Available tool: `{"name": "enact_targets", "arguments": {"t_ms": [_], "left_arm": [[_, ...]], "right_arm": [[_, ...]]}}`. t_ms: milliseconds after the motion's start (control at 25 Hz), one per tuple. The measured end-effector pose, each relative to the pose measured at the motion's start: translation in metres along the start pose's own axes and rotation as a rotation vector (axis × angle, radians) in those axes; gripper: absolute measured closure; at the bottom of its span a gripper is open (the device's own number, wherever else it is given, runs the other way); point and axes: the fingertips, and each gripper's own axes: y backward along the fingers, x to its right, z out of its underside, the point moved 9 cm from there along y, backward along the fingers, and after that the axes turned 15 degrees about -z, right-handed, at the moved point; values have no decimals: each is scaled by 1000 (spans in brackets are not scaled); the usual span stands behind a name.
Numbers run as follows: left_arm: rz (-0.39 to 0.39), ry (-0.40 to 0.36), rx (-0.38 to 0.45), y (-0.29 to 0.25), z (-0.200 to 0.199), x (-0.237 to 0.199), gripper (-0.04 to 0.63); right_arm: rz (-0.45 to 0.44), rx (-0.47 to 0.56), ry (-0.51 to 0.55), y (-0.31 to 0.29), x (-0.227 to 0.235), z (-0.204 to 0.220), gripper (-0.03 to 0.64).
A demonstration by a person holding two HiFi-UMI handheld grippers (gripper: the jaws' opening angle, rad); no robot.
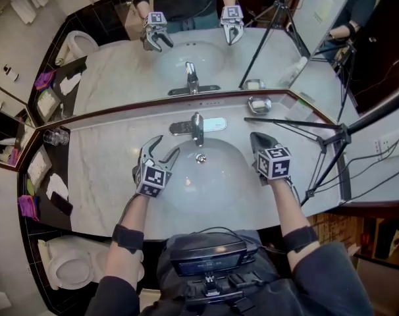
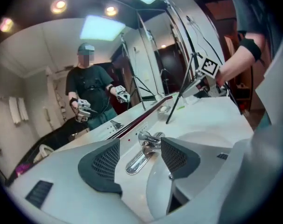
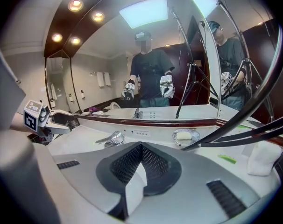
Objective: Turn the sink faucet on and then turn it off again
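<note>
Chrome single-lever faucet (image 1: 197, 127) stands at the back rim of the white oval sink basin (image 1: 219, 176), just up and right of the left gripper (image 1: 166, 145). That gripper's dark jaws stand wide apart, framing the faucet without touching it. The spout's long axis runs down-frame toward the drain. The right gripper (image 1: 253, 137), jaws together on nothing, sits farther off at right. Whether water runs cannot be made out, and the lever's tilt is foreshortened.

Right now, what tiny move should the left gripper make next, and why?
Probably ease the left gripper forward onto the faucet. Its jaws stand open and empty, and the faucet lines up in the gap between them but is not yet reached.
</note>
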Motion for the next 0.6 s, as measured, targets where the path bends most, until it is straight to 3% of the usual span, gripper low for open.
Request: {"name": "enact_targets", "arguments": {"t_ms": [160,280,600], "left_arm": [[42,-236,13,-30,4,21,285],[61,-340,23,-45,4,33,285],[93,-383,9,-83,5,51,285]], "right_arm": [[16,-21,-5,-1,8,6,598],[19,-44,-11,-5,9,13,598],[22,-83,-5,-10,12,24,597]]}}
